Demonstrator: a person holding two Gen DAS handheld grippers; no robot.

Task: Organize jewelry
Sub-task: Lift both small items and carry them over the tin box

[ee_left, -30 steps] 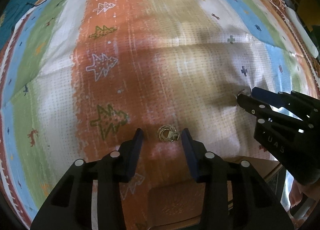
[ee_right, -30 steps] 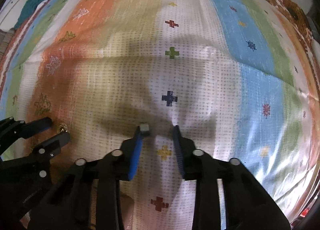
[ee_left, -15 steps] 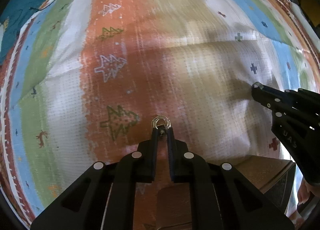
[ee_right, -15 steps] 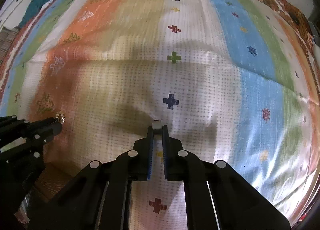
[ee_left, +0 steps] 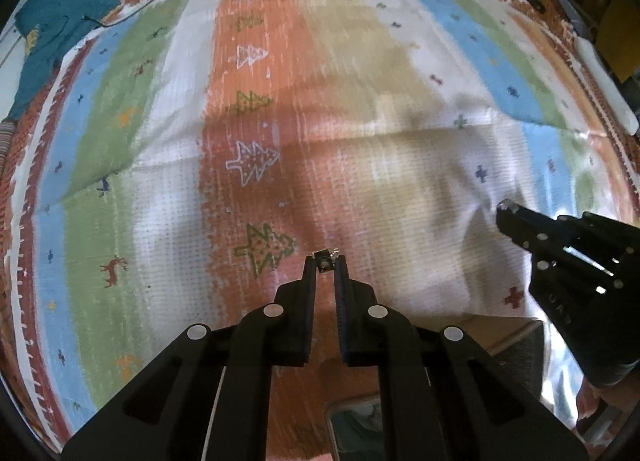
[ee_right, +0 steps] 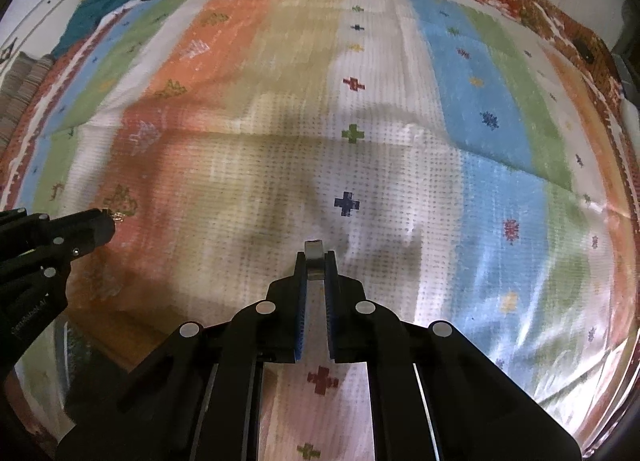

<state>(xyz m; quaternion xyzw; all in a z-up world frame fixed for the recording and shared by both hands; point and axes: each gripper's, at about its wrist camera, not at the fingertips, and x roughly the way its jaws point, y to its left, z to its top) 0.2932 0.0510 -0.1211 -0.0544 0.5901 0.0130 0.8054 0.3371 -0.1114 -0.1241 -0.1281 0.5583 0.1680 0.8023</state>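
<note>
Striped bedspread [ee_left: 360,101] below; left gripper [ee_left: 325,261] jaws pinch earring [ee_left: 326,255], right gripper [ee_right: 315,259] jaws clamp ring [ee_right: 313,251].

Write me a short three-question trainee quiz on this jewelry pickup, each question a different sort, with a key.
1. True or false: the left tongs are shut on a small jewelry piece.
2. Multiple choice: what do the right tongs grip? A) a silver ring B) a teal cloth C) nothing
3. Fill in the blank: in the left wrist view, the dark green tree motif on the striped cloth lies to the ____ of the left tongs' tips.

Key: 1 true; 2 A; 3 left
</note>
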